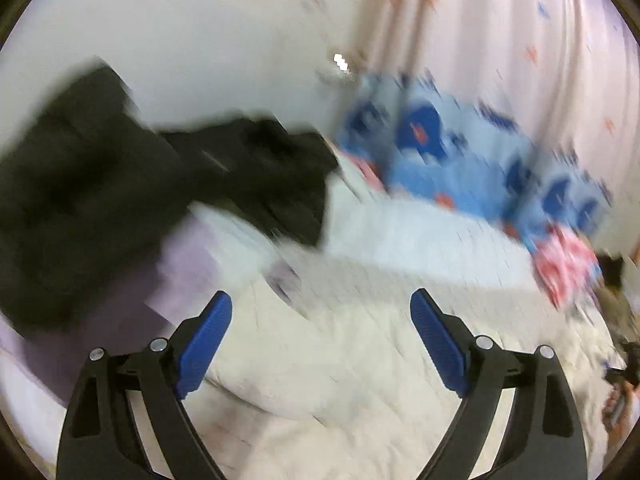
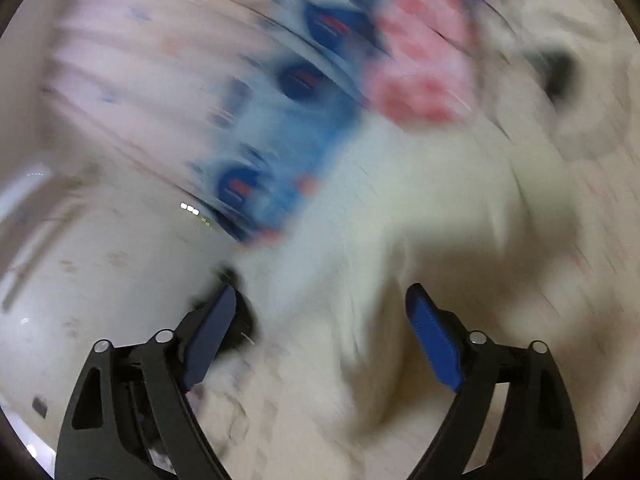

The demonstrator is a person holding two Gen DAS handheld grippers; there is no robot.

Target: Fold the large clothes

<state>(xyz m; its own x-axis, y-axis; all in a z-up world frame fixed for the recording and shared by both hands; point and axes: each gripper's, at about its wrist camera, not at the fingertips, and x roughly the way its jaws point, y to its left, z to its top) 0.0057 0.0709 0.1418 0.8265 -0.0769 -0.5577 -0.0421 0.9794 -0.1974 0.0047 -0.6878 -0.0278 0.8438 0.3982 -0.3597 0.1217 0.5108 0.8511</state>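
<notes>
Both jaws gape above the white garment (image 1: 360, 360).

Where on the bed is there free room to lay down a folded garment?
The left wrist view shows a bare strip of white bedding between the black garment on the left and the blue patterned fabric at the back right. The left side and the far edge are crowded. Both views are blurred.

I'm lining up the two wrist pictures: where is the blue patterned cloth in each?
Left wrist: the blue patterned cloth lies right of centre, in the upper half, beside the black clothes.
Right wrist: it runs slantwise through the upper middle, blurred.
Shared landmark: the pink patterned cloth at its end.
</notes>
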